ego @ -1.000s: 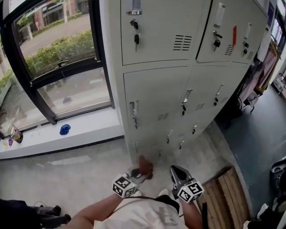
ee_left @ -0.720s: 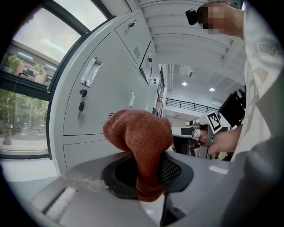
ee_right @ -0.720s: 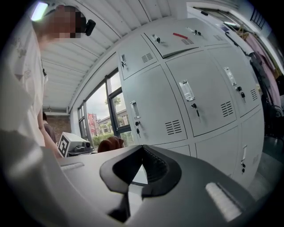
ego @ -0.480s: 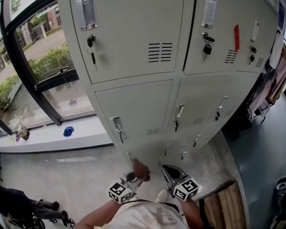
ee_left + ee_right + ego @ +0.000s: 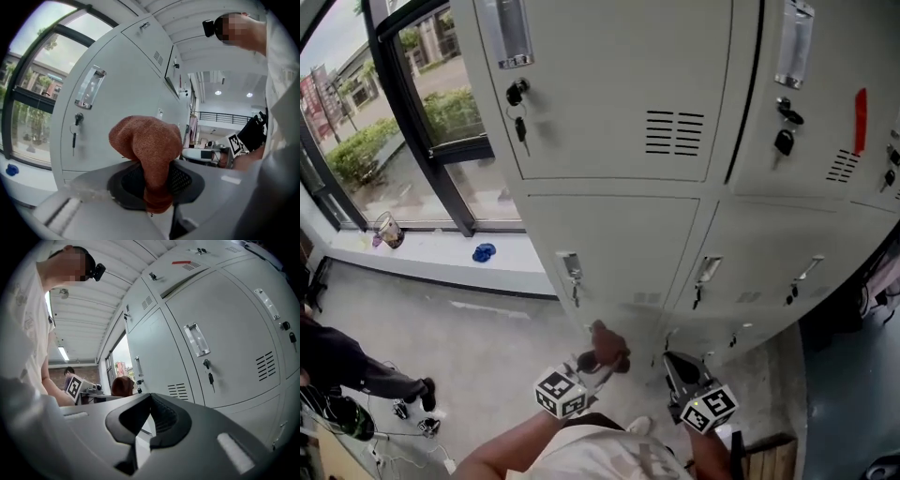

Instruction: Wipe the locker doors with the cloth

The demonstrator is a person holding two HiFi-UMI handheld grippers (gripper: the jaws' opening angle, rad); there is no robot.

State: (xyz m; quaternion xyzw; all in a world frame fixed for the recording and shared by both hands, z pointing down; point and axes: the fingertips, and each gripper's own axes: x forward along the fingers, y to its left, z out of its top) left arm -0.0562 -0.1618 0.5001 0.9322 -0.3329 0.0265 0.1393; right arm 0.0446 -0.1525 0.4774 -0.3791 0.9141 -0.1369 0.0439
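Note:
Grey metal lockers [image 5: 609, 103] fill the upper head view, each door with a handle and hanging keys. My left gripper [image 5: 598, 361] is low, near the person's body, shut on a rust-brown cloth [image 5: 607, 343]. In the left gripper view the cloth [image 5: 147, 147] bulges up from between the jaws of the left gripper [image 5: 157, 190], short of a locker door [image 5: 117, 108]. My right gripper [image 5: 680, 370] sits beside it, shut and empty. In the right gripper view the right gripper [image 5: 150, 420] points up along the locker doors [image 5: 225, 343], with the cloth [image 5: 123, 385] seen at its left.
A large window [image 5: 412, 122] stands left of the lockers, with a blue object [image 5: 484, 252] and a small jar [image 5: 387, 229] on its sill. Another person [image 5: 347, 366] crouches at lower left. A wooden pallet [image 5: 764, 450] lies at lower right. A red tag [image 5: 861, 120] hangs on an upper right door.
The head view has swung so the lockers look larger and closer and the window has moved left. Both grippers stay low with the cloth still held in the left one.

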